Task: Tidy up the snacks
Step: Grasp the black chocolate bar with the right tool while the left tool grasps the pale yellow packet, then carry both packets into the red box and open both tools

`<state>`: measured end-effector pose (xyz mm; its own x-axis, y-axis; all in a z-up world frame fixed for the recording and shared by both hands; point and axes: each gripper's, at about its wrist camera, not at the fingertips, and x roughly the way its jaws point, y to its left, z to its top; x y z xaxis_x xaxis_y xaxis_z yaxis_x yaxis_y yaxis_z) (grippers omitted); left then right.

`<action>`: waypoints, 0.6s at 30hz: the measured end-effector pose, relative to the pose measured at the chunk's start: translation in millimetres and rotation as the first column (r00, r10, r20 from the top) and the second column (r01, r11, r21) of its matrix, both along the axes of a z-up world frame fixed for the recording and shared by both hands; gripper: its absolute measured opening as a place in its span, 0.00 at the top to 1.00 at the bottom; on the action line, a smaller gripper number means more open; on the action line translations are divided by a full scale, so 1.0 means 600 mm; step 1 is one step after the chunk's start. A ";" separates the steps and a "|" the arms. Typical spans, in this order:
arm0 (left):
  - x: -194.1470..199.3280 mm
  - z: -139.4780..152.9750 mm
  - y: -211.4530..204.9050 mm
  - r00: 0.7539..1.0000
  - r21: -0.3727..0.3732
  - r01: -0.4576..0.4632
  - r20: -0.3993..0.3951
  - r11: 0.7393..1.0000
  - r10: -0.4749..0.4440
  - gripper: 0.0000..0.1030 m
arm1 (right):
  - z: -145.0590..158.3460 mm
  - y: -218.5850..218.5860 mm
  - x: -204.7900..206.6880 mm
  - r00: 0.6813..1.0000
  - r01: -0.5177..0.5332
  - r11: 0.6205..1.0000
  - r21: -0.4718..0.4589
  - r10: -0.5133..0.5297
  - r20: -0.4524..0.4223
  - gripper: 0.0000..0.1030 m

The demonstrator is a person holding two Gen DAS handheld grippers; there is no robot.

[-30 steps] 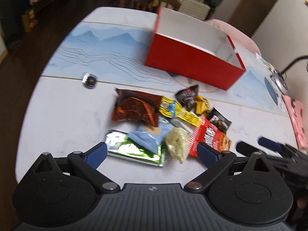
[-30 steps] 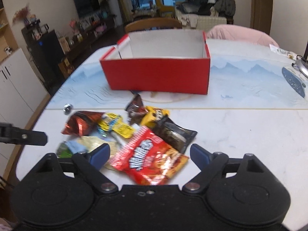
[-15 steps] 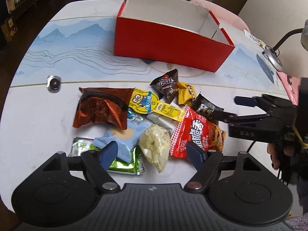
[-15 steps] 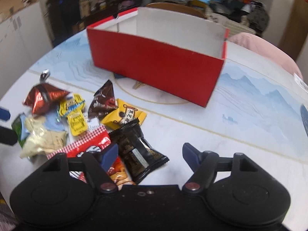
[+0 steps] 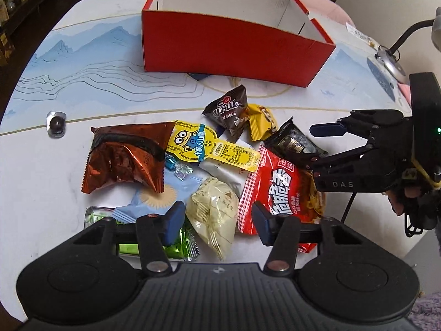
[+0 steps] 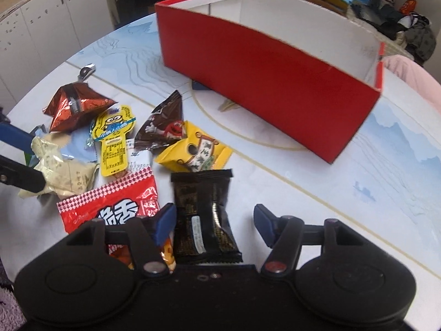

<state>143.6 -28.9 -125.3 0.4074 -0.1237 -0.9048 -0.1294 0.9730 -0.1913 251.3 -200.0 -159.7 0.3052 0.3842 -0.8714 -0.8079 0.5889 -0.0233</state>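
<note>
A pile of snack packets lies on the table in front of an empty red box (image 5: 231, 52) (image 6: 264, 71). My left gripper (image 5: 216, 220) is open, its fingers astride a cream packet (image 5: 213, 207), with a green packet (image 5: 154, 244) to its left and a red packet (image 5: 278, 190) to its right. My right gripper (image 6: 213, 222) is open over a black packet (image 6: 204, 215), which also shows in the left wrist view (image 5: 292, 142). The right gripper appears in the left wrist view (image 5: 317, 146) at the pile's right side.
The pile also holds a brown foil bag (image 5: 124, 157), a yellow Minions packet (image 5: 204, 146), a brown M&M's packet (image 5: 228, 110) and a yellow packet (image 6: 195, 151). A small foil-wrapped sweet (image 5: 56, 124) lies apart at left. A lamp base (image 5: 390, 63) stands far right.
Both grippers have moved closer to the pile. The left one now straddles the cream packet; the right one has swung over the black packet.
</note>
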 end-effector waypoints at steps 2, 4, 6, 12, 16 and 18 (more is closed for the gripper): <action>0.004 -0.006 -0.002 1.000 0.005 0.003 -0.012 1.000 -0.003 0.49 | -0.005 0.006 -0.001 1.000 -0.017 1.000 -0.008 0.017 0.000 0.48; 0.007 -0.010 -0.007 1.000 0.014 0.012 -0.020 1.000 -0.012 0.51 | -0.010 0.011 -0.002 1.000 -0.025 0.999 -0.020 0.025 -0.009 0.54; 0.010 -0.013 -0.010 1.000 0.029 0.019 -0.022 0.999 -0.019 0.51 | -0.010 0.011 -0.006 1.000 -0.027 1.000 -0.012 0.027 -0.007 0.58; 0.015 -0.018 -0.013 0.999 0.064 0.020 -0.026 0.998 -0.019 0.63 | -0.007 0.009 -0.013 1.000 -0.017 1.000 0.002 0.017 -0.001 0.60; 0.013 -0.017 -0.010 1.000 0.079 0.014 -0.011 0.997 -0.013 0.69 | 0.000 0.002 -0.016 1.000 0.009 1.000 0.024 -0.009 0.004 0.62; 0.011 -0.016 -0.011 1.000 0.078 0.017 0.000 0.997 -0.017 0.72 | 0.004 -0.001 -0.019 1.000 0.022 0.999 0.027 -0.022 0.015 0.64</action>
